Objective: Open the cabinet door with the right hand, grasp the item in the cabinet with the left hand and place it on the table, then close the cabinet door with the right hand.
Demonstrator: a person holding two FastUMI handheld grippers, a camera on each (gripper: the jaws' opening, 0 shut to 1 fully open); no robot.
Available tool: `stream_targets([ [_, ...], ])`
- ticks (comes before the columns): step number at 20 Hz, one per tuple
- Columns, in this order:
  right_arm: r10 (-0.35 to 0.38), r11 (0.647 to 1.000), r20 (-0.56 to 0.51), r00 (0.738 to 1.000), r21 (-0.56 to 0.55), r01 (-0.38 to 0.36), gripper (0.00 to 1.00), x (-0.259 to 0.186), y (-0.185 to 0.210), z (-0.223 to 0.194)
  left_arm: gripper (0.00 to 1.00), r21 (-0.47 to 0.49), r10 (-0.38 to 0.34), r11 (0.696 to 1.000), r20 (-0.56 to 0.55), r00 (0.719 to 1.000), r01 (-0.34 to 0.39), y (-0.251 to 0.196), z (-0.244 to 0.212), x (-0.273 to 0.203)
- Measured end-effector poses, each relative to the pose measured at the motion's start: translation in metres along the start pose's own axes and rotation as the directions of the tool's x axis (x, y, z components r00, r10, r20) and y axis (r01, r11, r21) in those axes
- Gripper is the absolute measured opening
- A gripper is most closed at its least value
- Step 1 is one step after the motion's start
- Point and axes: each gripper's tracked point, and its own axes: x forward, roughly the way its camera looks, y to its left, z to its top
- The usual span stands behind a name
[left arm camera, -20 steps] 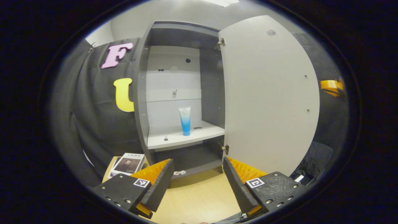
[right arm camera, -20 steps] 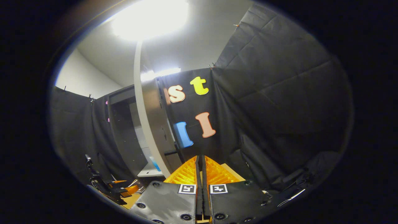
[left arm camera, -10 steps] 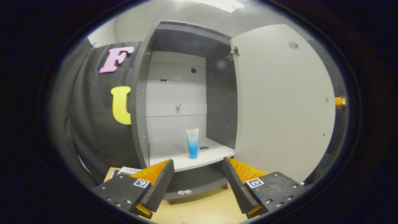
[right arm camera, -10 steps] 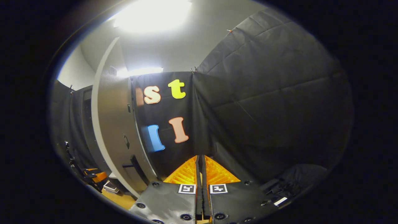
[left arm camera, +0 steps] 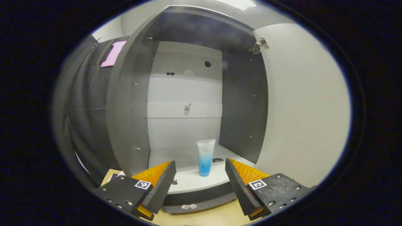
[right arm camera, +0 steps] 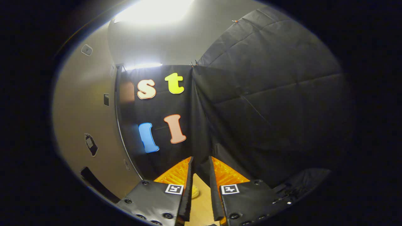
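In the left gripper view my left gripper (left arm camera: 200, 180) is spread wide with nothing between its fingers, aimed straight into the open cabinet (left arm camera: 132, 103), whose door (left arm camera: 301, 103) stands swung out at about three o'clock. The item I am after is a tube (left arm camera: 205, 157), pale at the top and fading to blue at the bottom, standing on the white shelf (left arm camera: 191, 182) at roughly six o'clock of the view, near the shelf's front edge and between the lines of my two fingers but well short of them. It stands upright on what I take to be its cap end, so its long axis runs twelve to six, with the flat crimped end up at twelve. I judge it light and soft-walled, the sort of plastic that gives under pressure and is somewhat slick, and being tall on a small foot it should tip easily if I brush it. I would take it across the middle of the body, a little below centre where it looks fuller, closing gently so the walls dent only slightly, and keep my fingers level so the tube comes up straight. A small dark object (left arm camera: 217, 160) lies on the shelf just beside the tube at its three o'clock; I cannot tell what it is. In the right gripper view my right gripper (right arm camera: 200, 188) is slightly parted and holds nothing, with the door's outer face (right arm camera: 81, 119) at nine o'clock.
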Motion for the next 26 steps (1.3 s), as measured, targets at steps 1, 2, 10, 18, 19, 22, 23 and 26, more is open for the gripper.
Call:
stream_targets([
  [1, -0.006, 1.000, -0.006, 1.000, 0.013, 0.006, 0.33, 0.008, -0.002, -0.001, 0.96, -0.002, 0.011, 1.000, 0.000, 1.000, -0.011, -0.002, 0.000, 0.010],
  [2, -0.002, 1.000, -0.001, 1.000, 0.019, 0.002, 0.38, 0.018, -0.003, 0.001, 0.96, -0.007, 0.020, 1.000, -0.005, 1.000, -0.020, -0.005, -0.002, 0.021],
  [10, -0.055, 0.998, 0.004, 0.998, -0.009, 0.055, 0.96, 0.064, -0.026, -0.002, 0.96, -0.060, 0.072, 0.995, -0.030, 0.997, -0.074, -0.013, -0.018, 0.084],
  [18, -0.098, 0.995, -0.057, 0.994, -0.007, 0.098, 0.96, 0.086, -0.051, -0.022, 0.76, -0.065, 0.170, 0.983, -0.067, 0.983, -0.174, 0.000, -0.037, 0.120],
  [19, -0.098, 0.995, -0.061, 0.993, -0.009, 0.098, 0.96, 0.089, -0.053, -0.023, 0.76, -0.072, 0.175, 0.981, -0.073, 0.982, -0.180, 0.001, -0.039, 0.121],
  [22, -0.105, 0.994, -0.073, 0.992, -0.011, 0.104, 0.96, 0.099, -0.058, -0.026, 0.67, -0.098, 0.179, 0.978, -0.069, 0.981, -0.186, -0.003, -0.040, 0.121],
  [23, -0.095, 0.996, -0.074, 0.993, -0.003, 0.095, 0.96, 0.102, -0.058, -0.025, 0.67, -0.095, 0.194, 0.975, -0.066, 0.979, -0.199, -0.001, -0.039, 0.119],
  [26, -0.065, 0.998, -0.078, 0.995, 0.017, 0.066, 0.96, 0.110, -0.053, -0.026, 0.53, -0.095, 0.201, 0.974, -0.062, 0.978, -0.207, 0.003, -0.038, 0.117],
])
